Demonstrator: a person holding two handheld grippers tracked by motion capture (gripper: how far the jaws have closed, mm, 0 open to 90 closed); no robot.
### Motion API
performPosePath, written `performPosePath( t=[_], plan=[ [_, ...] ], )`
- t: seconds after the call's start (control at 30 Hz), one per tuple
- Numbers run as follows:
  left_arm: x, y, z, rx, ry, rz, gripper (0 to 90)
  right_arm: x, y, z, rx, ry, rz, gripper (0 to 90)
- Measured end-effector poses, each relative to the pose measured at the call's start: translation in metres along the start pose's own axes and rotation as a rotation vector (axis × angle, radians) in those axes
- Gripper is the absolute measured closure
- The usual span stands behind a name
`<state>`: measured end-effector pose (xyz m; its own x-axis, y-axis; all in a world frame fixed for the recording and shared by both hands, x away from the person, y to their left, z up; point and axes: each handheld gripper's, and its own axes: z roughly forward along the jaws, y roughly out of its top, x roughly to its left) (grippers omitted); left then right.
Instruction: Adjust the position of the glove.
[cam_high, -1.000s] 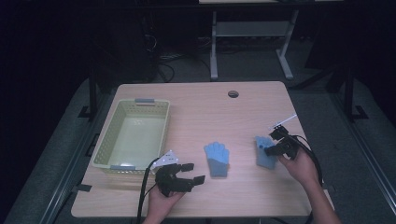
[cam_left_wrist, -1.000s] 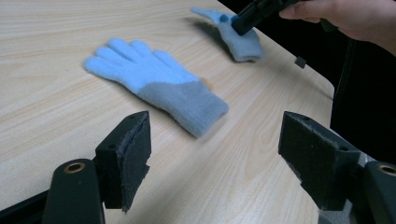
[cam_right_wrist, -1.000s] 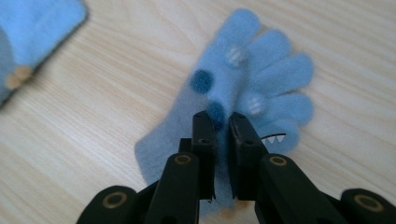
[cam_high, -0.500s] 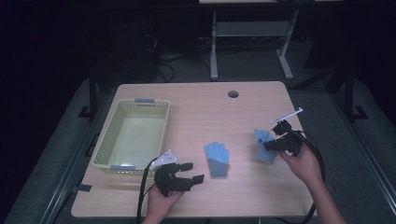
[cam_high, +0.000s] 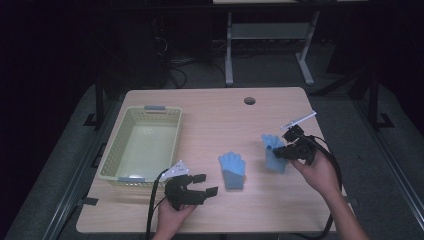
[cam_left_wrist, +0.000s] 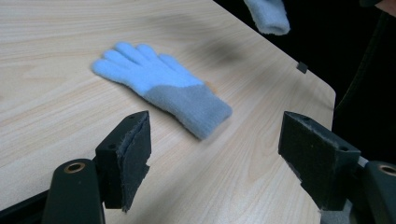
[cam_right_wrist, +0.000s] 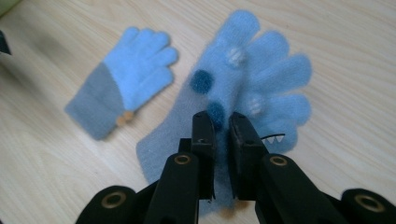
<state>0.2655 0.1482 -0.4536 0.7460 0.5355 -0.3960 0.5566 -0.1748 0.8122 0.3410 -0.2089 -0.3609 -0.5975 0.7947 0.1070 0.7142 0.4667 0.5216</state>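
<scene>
High view, landmark: I take the basket (cam_high: 142, 145) as my reference; it looks empty.
High view, flat glove: a blue glove (cam_high: 232, 170) lies flat on the table (cam_high: 215, 107), just beside the basket on its side away from the table's left edge.
High view, held glove: a second glove (cam_high: 274, 154) hangs from my right gripper (cam_high: 281, 151), well apart from the basket, beyond the flat one.
High view, left gripper: my left gripper (cam_high: 204, 184) sits below the basket's near corner, jaws spread.
Left gripper view: jaws wide apart and empty, the flat glove (cam_left_wrist: 161, 86) ahead of them.
Right gripper view: jaws pressed together on a fold of the held glove (cam_right_wrist: 238, 102).
Risk: I judge the pinch narrow; the glove may slip loose in transit and fall short of the basket.
</scene>
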Motion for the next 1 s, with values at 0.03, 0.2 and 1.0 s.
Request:
performPosePath(
  t=[0.03, 0.2, 1.0],
  plan=[
    [0.000, 0.000, 0.000, 0.000, 0.000, 0.000, 25.2, 0.000, 0.000, 0.000, 0.000, 0.000, 0.000, 81.9],
    [0.000, 0.000, -0.001, -0.003, 0.002, 0.002, 25.2, 0.013, 0.009, 0.000, 0.004, 0.010, -0.038, 81.9],
    [0.001, 0.001, -0.003, -0.020, 0.009, -0.009, 25.2, 0.048, 0.030, 0.011, 0.011, 0.068, -0.144, 81.7]
  ],
)
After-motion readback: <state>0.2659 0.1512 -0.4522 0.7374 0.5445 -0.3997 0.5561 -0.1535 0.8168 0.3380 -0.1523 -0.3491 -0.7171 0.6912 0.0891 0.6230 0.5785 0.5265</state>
